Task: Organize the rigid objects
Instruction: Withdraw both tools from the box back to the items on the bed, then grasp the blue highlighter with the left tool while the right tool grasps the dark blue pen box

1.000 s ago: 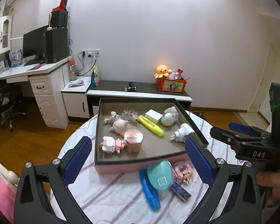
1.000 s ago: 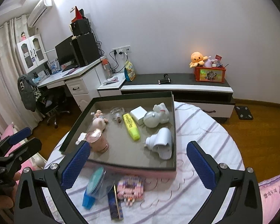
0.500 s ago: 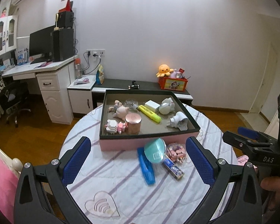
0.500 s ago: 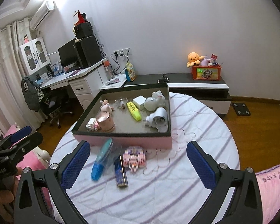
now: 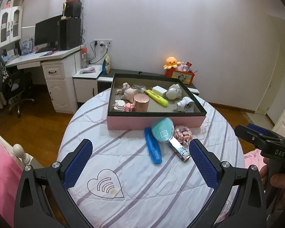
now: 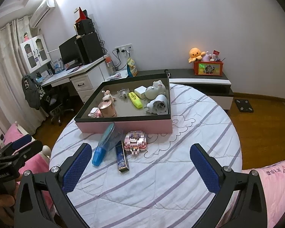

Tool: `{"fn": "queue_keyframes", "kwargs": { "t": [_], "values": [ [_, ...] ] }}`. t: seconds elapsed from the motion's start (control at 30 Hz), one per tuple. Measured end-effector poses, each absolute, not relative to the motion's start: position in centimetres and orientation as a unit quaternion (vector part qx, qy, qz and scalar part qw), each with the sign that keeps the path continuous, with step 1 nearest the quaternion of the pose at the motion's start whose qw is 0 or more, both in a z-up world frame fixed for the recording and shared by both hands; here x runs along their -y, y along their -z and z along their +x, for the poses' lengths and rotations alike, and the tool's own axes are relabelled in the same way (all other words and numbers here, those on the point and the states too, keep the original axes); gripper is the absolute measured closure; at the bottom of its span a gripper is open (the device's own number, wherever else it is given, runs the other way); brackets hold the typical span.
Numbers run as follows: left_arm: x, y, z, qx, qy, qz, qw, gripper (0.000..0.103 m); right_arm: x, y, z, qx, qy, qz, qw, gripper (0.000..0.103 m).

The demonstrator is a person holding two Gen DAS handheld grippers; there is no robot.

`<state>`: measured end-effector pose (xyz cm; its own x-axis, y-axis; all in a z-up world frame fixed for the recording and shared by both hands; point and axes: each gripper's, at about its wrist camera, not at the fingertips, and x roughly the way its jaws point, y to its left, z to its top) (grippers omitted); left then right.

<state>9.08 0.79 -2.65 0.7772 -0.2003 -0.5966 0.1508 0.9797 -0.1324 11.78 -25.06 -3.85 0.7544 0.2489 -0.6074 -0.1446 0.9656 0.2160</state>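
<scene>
Both grippers [image 5: 140, 163] [image 6: 140, 163] spread; round quilted table [image 6: 180, 171]

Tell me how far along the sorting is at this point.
Partly done. The tray already holds several items, including the yellow highlighter and white plug adapter. Nothing is in hand: the left tongs and right tongs are both open and empty. Left on the table: the blue case, teal round box, pink block toy and dark slim box.

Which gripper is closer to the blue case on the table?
Left, though only slightly. The left gripper hovers open just in front of the blue case; the right gripper is open too, with the case off to its left.
</scene>
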Motion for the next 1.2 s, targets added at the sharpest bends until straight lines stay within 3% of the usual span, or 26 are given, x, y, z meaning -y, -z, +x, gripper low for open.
{"fn": "queue_keyframes", "kwargs": {
  "t": [1.2],
  "values": [
    [2.8,11.3,16.2,-0.420,0.108,-0.007,0.901,0.000,22.6,12.2,17.5,-0.444,-0.135,0.051,0.884,0.000]
  ]
}}
